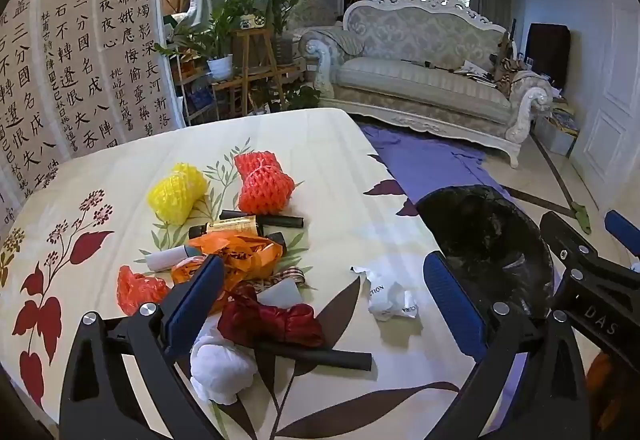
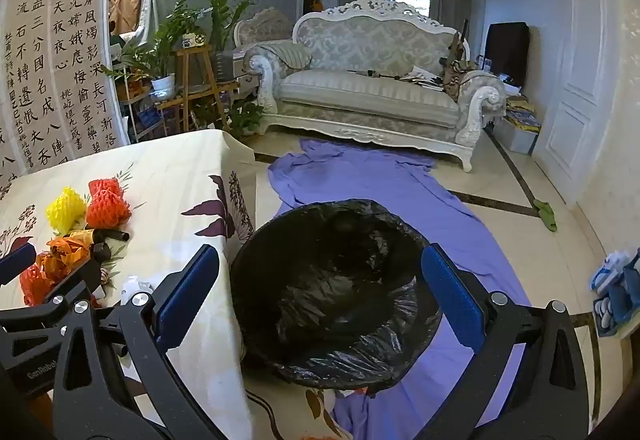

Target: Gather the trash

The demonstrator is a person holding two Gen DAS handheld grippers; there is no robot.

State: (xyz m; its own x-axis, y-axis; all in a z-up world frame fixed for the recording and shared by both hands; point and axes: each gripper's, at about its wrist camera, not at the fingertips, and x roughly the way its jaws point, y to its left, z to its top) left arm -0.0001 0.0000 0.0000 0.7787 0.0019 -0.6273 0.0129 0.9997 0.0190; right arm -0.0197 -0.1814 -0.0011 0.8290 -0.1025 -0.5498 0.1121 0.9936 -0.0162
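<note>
Trash lies in a heap on the flowered tablecloth [image 1: 320,167]: a yellow foam net [image 1: 176,191], an orange foam net [image 1: 264,183], orange plastic scraps [image 1: 240,252], a dark red wrapper [image 1: 272,324], a white wad [image 1: 220,368], black tubes [image 1: 316,356] and a crumpled white paper [image 1: 390,298]. My left gripper [image 1: 324,280] hovers open above the heap, nothing between its fingers. A bin lined with a black bag [image 2: 336,288] stands on the floor beside the table's edge. My right gripper [image 2: 320,272] hangs open over the bin, holding nothing. In the left wrist view the right gripper [image 1: 592,264] shows at the right.
A purple cloth [image 2: 384,183] is spread on the tiled floor under the bin. Behind it stands an ornate sofa [image 2: 372,87], with plant stands [image 2: 192,79] and a calligraphy screen [image 2: 60,59] to the left. Blue-white slippers [image 2: 614,288] lie at the right.
</note>
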